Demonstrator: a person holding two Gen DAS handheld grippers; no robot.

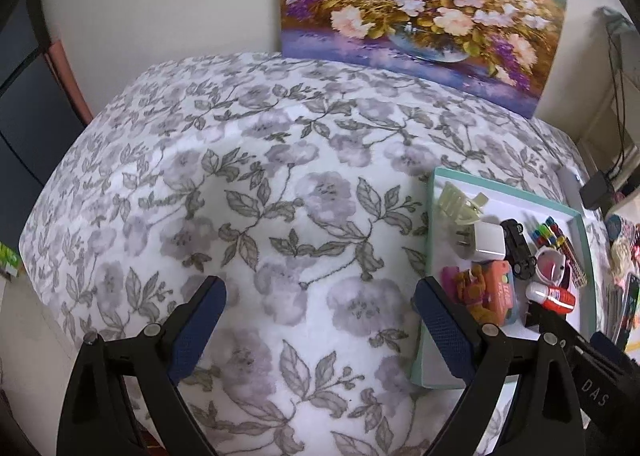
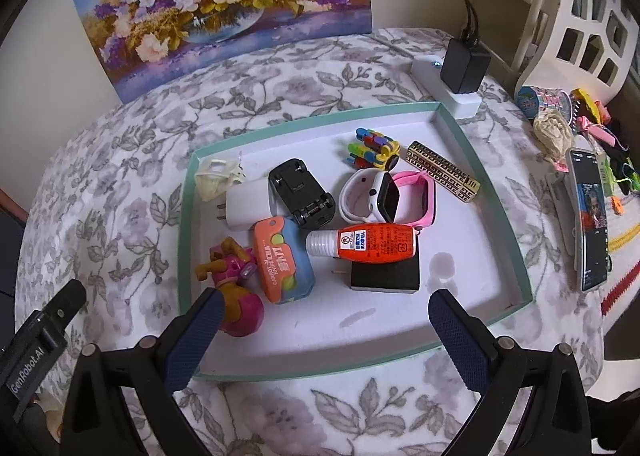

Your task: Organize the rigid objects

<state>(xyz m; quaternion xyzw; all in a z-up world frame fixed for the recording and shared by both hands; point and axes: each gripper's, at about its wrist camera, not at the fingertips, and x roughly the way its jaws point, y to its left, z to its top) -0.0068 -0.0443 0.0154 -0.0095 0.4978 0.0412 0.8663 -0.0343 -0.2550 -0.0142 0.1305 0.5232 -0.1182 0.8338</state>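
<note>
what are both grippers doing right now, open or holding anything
Left gripper: open, holding nothing, only the floral cloth beneath it.
Right gripper: open, holding nothing, above the tray's near edge.

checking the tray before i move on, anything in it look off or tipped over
Yes. The black toy car lies on its roof, underside and wheels up. The orange glue bottle lies on its side, resting partly on a black block. Faint smudges mark the bare tray floor nearby; stain or wet, I cannot tell.
</note>
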